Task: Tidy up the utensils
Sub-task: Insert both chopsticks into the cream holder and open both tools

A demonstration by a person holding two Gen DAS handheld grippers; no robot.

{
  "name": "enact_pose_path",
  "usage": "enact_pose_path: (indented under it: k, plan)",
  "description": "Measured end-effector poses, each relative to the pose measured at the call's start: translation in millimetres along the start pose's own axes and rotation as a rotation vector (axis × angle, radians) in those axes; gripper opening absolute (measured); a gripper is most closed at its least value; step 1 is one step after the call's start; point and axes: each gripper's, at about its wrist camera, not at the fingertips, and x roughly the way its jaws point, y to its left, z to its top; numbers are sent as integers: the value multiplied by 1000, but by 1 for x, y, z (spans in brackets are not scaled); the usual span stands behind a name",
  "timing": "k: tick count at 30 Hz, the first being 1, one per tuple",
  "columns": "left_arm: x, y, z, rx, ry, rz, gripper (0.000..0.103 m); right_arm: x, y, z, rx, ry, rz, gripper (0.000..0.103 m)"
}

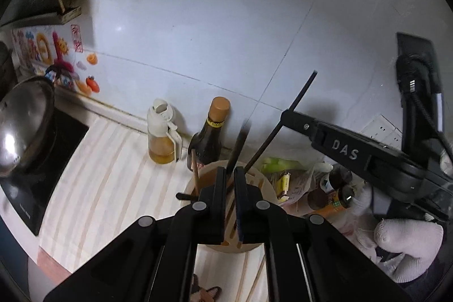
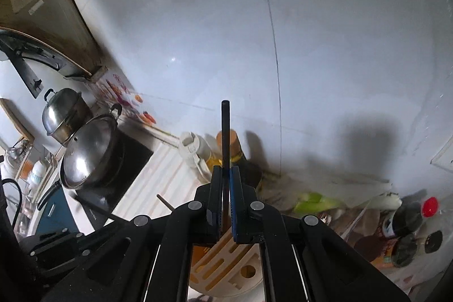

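Fingers of the left gripper (image 1: 230, 174) are clamped narrowly on a dark chopstick (image 1: 240, 143) whose long axis rises steeply from between them, tip leaning slightly right towards the wall. Fingers of the right gripper (image 2: 225, 174) pinch a black chopstick (image 2: 225, 129) that stands nearly upright in that view; from the left wrist view the same stick slants up to the right. Both sticks hang over the beige slotted utensil holder (image 1: 262, 180) on the striped table (image 1: 113, 174), just in front of the brown sauce bottle (image 1: 211, 132) and the oil dispenser (image 1: 162, 132)
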Motion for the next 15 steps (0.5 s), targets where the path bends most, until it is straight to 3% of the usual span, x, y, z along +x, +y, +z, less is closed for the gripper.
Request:
enact_pose_path:
  k: [1,2,3,5,7,9,11,12,15]
  plan:
    - [-1,0,0,-4,3,8,10,3,-2,-1,13,21,10,6]
    - [-6,1,0,-16,-1,25,20,2,-5,-1,31,27,18,13]
    - [-9,2,0,-24,-12,31,29,0,-7,-2,42,31,25,27]
    - [-23,5,-3,-40,-53,59,80,-9,-11,-7,64,20,20,40]
    - [-36,7,-8,-48,-97,88,84,-22,-16,-13,77,11,19,43]
    - [-41,13,-16,-59,-92,121,85,-36,-24,-23,97,-2,-8,48]
    - [-44,16,-28,-60,-92,145,103,-48,-31,-39,117,-7,-32,55]
    - [-45,16,-36,-56,-100,157,103,-52,-36,-50,131,-5,-49,60]
    - [-38,18,-64,-50,-79,199,103,-60,-55,-90,177,12,-113,64]
